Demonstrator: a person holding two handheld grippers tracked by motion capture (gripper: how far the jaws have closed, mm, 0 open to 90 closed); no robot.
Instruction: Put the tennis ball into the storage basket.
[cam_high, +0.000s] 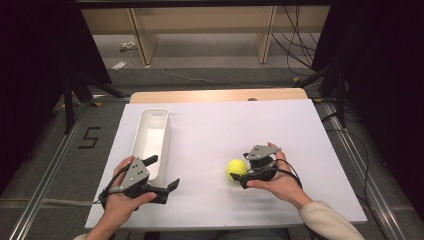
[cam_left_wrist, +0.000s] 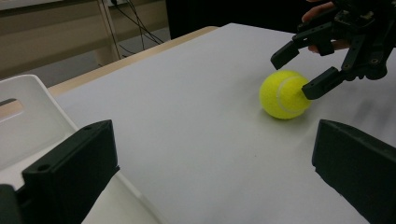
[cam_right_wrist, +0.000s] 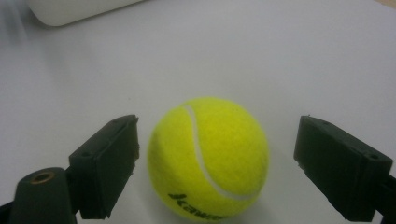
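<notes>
The fuzzy yellow-green tennis ball (cam_high: 236, 169) rests on the white table surface (cam_high: 215, 130), right of centre and toward the person's edge, well apart from the long white plastic bin (cam_high: 150, 137) at the left. The right gripper (cam_high: 241, 173) stands spread open with a jaw on either side of the ball; from the right gripper view (cam_right_wrist: 208, 158) neither jaw appears to touch it yet. The left gripper (cam_high: 165, 173) is also open and empty, held just beside the bin's near end. Risk noted: the ball is round and free to roll, so if one jaw meets it before the other, it is likely to be nudged away across the smooth surface. A closure off the ball's middle could squeeze it out forward.
</notes>
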